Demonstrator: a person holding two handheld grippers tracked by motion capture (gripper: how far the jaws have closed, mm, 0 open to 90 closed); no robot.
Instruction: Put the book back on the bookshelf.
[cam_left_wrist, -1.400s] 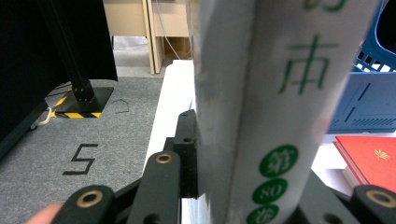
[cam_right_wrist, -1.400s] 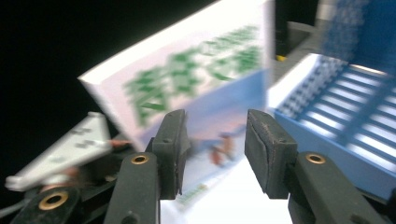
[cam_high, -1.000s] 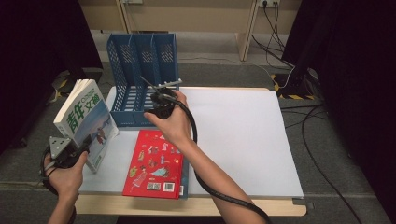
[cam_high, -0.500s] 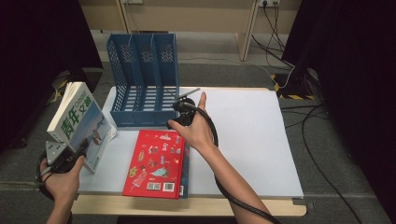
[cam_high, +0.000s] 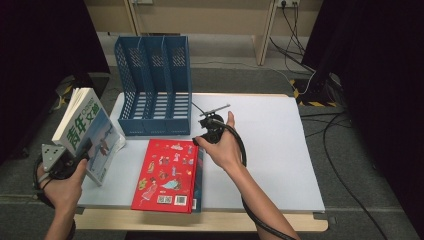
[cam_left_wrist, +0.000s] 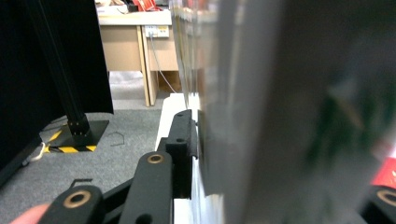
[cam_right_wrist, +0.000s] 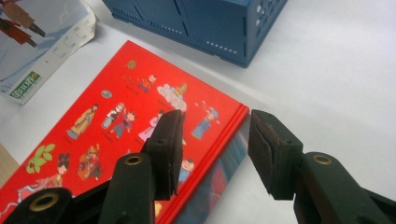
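Note:
My left gripper (cam_high: 82, 149) at the table's left edge is shut on a white-and-blue book with green characters (cam_high: 89, 131), which it holds up on its lower edge, tilted. Its jaws (cam_left_wrist: 280, 158) have just been opening a little; the book (cam_left_wrist: 289, 102) stays between them, one pad (cam_left_wrist: 186, 135) against its cover. A red picture book (cam_high: 167, 175) lies flat on the white table (cam_high: 270, 145). My right gripper (cam_high: 202, 139) hovers open over that book's far right corner. Its jaws (cam_right_wrist: 215, 126) have just been closing, straddling the red book's (cam_right_wrist: 107, 140) spine edge with nothing gripped.
A blue three-slot file holder (cam_high: 155, 85) stands at the table's back left, just beyond the red book; its corner (cam_right_wrist: 210, 18) is close to my right gripper. Cables (cam_high: 320, 75) run over the floor at the right. A black stand foot (cam_left_wrist: 77, 135) sits left of the table.
My right gripper has left the front of the file holder, moving right and toward the near side, down to the red book's far corner. The left hand and its book have stayed put.

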